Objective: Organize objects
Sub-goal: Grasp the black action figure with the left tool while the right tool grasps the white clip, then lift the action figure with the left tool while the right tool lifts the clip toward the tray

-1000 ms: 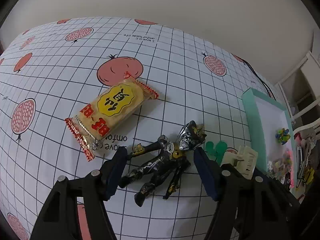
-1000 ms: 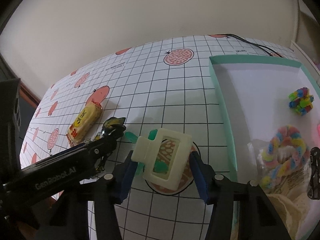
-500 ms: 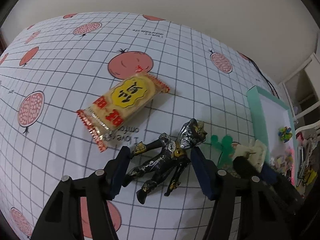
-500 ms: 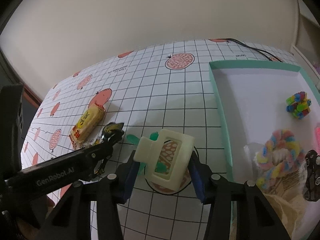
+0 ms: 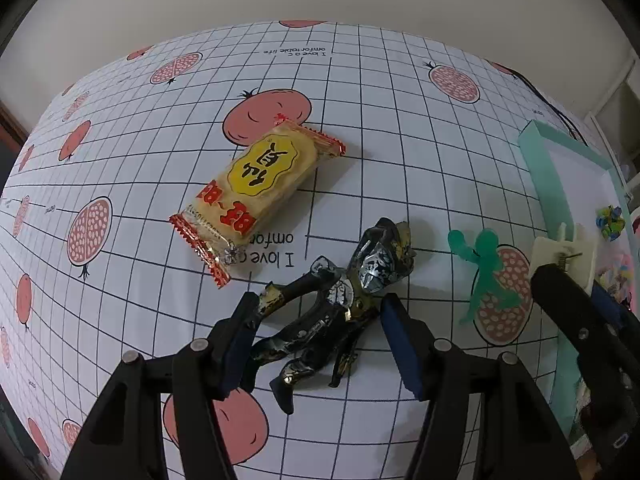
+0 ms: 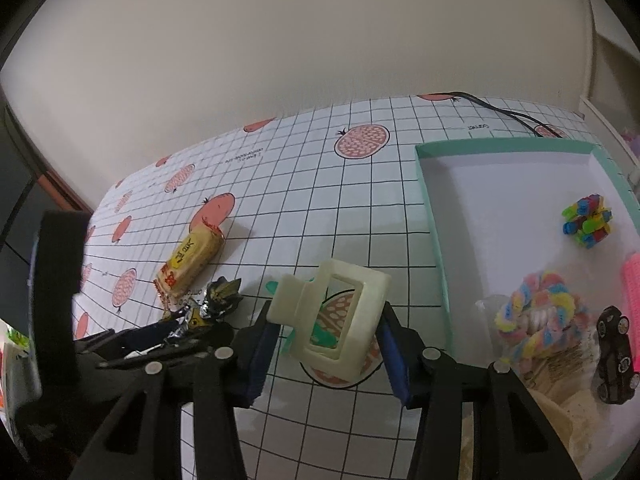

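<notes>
Left gripper (image 5: 318,330) jaws parted, straddling the black toy figure (image 5: 332,308) lying on the tablecloth (image 5: 400,140); right gripper (image 6: 326,346) clamped on a cream hair claw (image 6: 336,320), raised beside the teal tray (image 6: 434,240)

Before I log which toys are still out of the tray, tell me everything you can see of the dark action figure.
The action figure is a glossy black plastic humanoid with gold and silver accents and a crested silver head. It lies flat on the gridded tablecloth, head toward the far side, one arm stretched out, legs toward the camera. It sits between the left gripper fingers; the left pad meets its outstretched arm, the right pad looks just clear. The snack packet lies nearby, apart.
</notes>
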`<move>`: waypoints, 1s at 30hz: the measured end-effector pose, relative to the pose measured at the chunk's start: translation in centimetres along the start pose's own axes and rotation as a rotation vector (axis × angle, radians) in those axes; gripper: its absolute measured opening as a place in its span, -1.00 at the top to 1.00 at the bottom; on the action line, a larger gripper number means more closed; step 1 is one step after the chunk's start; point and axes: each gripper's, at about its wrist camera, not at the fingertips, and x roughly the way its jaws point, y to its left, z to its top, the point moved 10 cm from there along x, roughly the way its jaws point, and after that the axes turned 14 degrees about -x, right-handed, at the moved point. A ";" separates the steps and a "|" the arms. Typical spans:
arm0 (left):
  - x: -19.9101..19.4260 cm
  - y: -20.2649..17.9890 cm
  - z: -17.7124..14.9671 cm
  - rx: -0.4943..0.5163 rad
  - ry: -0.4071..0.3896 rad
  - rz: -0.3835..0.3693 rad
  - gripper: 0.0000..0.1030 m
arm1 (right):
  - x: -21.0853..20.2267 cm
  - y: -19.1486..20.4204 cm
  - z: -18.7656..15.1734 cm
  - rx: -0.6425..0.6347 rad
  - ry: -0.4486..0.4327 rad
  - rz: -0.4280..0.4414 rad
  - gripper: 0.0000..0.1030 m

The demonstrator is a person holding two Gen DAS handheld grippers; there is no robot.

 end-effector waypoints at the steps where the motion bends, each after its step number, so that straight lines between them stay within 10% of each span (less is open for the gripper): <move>1: 0.0 0.1 0.0 -0.002 0.000 0.003 -0.20 | -0.1 0.0 0.0 0.000 -0.002 0.001 0.00; 30: -7.4 -5.7 3.2 -0.100 -0.165 -0.170 -0.19 | -7.1 -2.7 2.8 0.055 -0.182 0.001 0.00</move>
